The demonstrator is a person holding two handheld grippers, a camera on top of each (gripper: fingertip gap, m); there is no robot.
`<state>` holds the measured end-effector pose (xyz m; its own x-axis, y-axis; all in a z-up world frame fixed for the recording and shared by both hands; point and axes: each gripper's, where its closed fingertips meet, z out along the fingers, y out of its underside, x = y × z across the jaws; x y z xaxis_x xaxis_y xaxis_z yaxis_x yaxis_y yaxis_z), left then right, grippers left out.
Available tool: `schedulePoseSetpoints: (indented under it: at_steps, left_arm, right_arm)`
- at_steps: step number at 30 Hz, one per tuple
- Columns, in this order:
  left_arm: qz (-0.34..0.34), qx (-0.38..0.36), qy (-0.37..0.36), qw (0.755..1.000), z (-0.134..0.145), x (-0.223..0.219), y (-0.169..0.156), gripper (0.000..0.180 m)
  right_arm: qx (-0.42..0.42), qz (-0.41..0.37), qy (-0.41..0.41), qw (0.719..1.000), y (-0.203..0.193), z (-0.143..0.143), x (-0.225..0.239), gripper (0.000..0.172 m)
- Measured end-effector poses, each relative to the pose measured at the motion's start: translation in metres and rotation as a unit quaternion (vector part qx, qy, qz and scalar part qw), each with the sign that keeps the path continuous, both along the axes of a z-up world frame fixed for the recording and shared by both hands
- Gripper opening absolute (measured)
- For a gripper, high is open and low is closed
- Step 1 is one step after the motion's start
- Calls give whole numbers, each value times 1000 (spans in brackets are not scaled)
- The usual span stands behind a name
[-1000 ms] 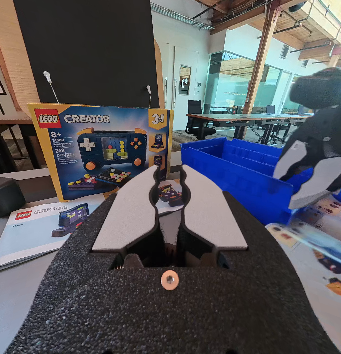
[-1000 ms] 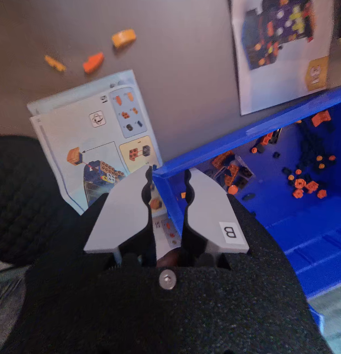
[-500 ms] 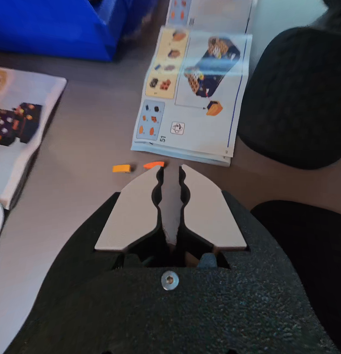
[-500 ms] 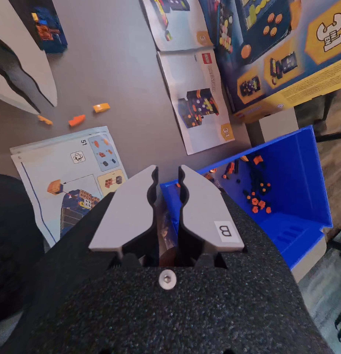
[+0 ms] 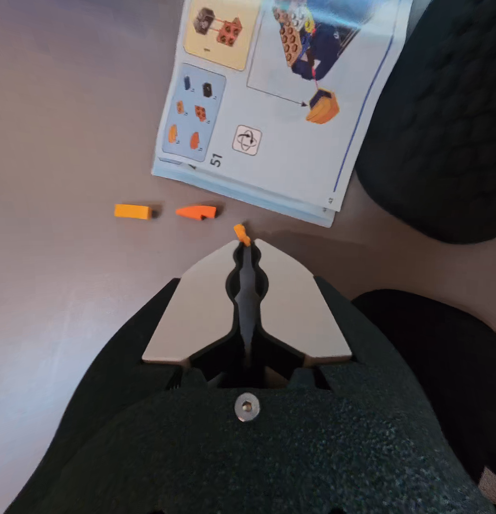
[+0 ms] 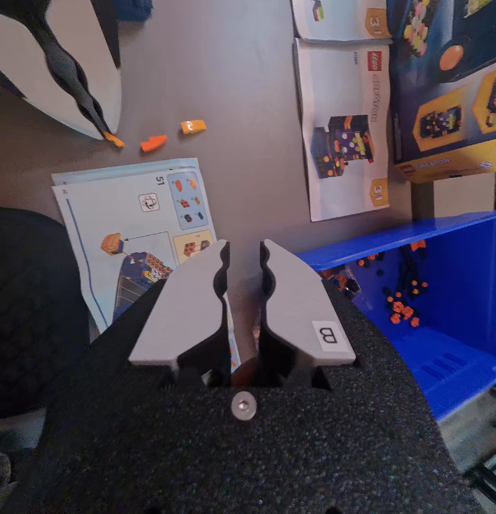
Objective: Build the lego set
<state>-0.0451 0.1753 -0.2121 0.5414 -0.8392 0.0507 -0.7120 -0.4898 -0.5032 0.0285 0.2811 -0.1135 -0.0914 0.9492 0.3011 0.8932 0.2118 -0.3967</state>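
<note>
Pinching a small orange piece (image 5: 242,235) at its very tips, the left gripper (image 5: 246,243) is working just beside the open booklet (image 5: 269,111). Two more orange pieces (image 5: 196,212) are lying loose near that booklet. Hovering unclenched and empty, the right gripper (image 6: 244,244) is waiting between booklet and blue bin (image 6: 394,239).

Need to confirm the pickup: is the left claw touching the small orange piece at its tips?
Touching. The left wrist view shows the left claw closed on the small orange piece, which sticks out from its tips.
</note>
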Motion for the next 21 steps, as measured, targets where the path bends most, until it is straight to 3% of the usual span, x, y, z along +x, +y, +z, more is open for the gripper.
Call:
schedulePoseSetpoints:
  at_steps: [2, 4, 5, 7, 9, 11, 13, 16, 18, 21]
  left_arm:
    - [9, 11, -10, 1000, 5, -1, 4, 3]
    - [11, 41, -120, 992, 37, 11, 11, 3]
    - [5, 58, -209, 976, 65, 20, 12, 3]
    - [-10, 63, -389, 919, 120, 26, 6, 3]
    - [0, 47, -496, 867, 152, 18, 5, 3]
    - [6, 33, -529, 848, 157, 13, 7, 3]
    - [4, 24, -535, 844, 157, 14, 7, 3]
    - [-7, 24, -524, 851, 155, 19, 3, 3]
    - [-11, 28, -520, 854, 156, 20, 1, 3]
    - [3, 96, -483, 870, 153, 15, 12, 6]
  right_arm:
    - [-28, 22, 33, 999, -9, 4, -9, 19]
    - [-103, 73, 110, 986, -31, 18, -27, 17]
    - [-158, 100, 159, 969, -46, 29, -37, 18]
    - [-282, 140, 232, 920, -72, 50, -51, 25]
    - [-394, 160, 241, 872, -94, 60, -57, 37]
    - [-433, 168, 240, 853, -104, 61, -63, 32]
    - [-457, 164, 246, 839, -108, 63, -68, 28]
    - [-482, 154, 251, 825, -107, 65, -70, 20]
    - [-485, 143, 252, 825, -104, 63, -72, 2]
    - [-474, 120, 254, 834, -95, 60, -73, 2]
